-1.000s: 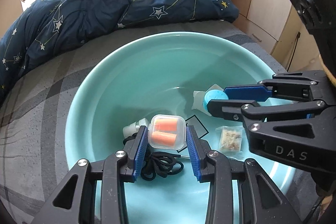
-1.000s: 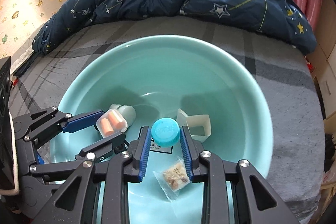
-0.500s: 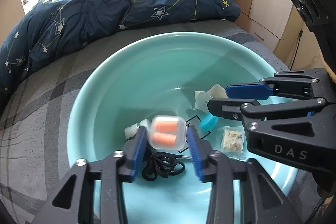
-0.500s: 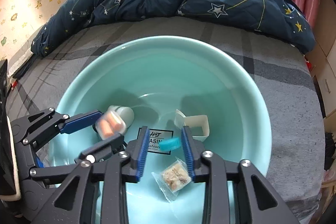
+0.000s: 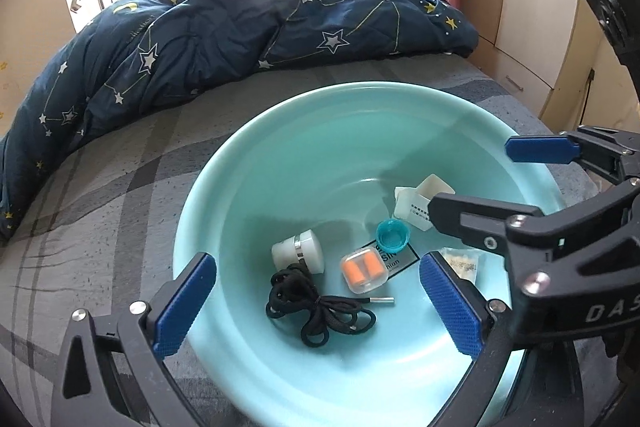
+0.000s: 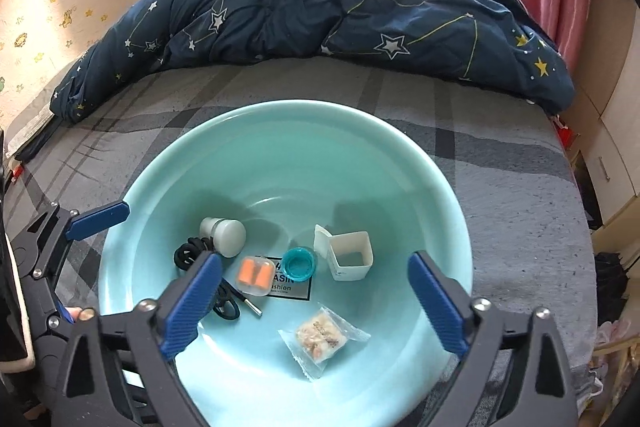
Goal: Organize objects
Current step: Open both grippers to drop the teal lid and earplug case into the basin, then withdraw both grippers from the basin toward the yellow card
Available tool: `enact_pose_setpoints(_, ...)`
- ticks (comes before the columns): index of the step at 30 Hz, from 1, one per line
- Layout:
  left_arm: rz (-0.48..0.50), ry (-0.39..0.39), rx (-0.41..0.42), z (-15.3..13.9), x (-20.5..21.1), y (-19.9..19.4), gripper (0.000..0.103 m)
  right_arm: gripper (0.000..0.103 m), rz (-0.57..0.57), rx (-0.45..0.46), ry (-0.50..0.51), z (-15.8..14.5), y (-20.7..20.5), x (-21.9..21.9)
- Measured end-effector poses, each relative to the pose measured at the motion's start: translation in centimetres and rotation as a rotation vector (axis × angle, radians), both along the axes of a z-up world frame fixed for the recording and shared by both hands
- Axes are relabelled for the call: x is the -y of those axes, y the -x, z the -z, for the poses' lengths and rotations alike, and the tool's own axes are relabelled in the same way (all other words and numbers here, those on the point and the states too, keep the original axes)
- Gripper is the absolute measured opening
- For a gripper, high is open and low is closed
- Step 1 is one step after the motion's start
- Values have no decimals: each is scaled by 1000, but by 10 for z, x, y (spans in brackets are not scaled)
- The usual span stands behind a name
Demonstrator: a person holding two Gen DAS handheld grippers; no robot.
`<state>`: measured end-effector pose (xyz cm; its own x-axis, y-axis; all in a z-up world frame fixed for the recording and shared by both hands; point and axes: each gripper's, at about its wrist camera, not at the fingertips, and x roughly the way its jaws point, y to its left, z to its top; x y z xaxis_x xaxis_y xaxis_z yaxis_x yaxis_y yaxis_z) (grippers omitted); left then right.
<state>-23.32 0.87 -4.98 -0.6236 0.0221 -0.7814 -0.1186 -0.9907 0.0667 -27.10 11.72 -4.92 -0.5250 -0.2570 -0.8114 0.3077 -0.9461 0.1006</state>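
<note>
Left wrist view: both tools have just sprung apart. The left tool [image 5: 316, 303] dropped the earplug case [image 5: 364, 270], the right tool [image 6: 316, 303] the cap [image 6: 298, 263]; both now lie below them in the basin [image 5: 304, 147], so these placements look done.

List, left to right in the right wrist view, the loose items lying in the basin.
black cord → white jar → earplug case → blue cap → snack packet → white box. All lie in the teal basin.
</note>
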Motion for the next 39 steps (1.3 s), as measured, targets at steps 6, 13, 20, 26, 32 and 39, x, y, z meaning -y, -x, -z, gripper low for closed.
enact_pose_setpoints(6, -14, 0, -18, -9, 1, -17, 103, 103, 8, -25, 3, -12, -16, -9)
enact_pose_setpoints(13, -8, 8, -42, -24, -2, -42, 103, 103, 3, -43, 4, -26, -42, -14)
enact_pose_setpoints(20, -13, 6, -71, -38, -5, -69, 103, 103, 19, -66, 12, -39, -69, -25)
enact_pose_setpoints(26, -6, 12, -91, -44, -10, -91, 103, 103, 27, -79, 15, -44, -91, -30)
enact_pose_setpoints(32, -3, 5, -103, -44, -15, -112, 103, 103, 31, -99, 17, -51, -112, -35)
enact_pose_setpoints(39, -9, -16, -99, -38, -21, -137, 103, 103, 28, -106, 18, -50, -138, -41)
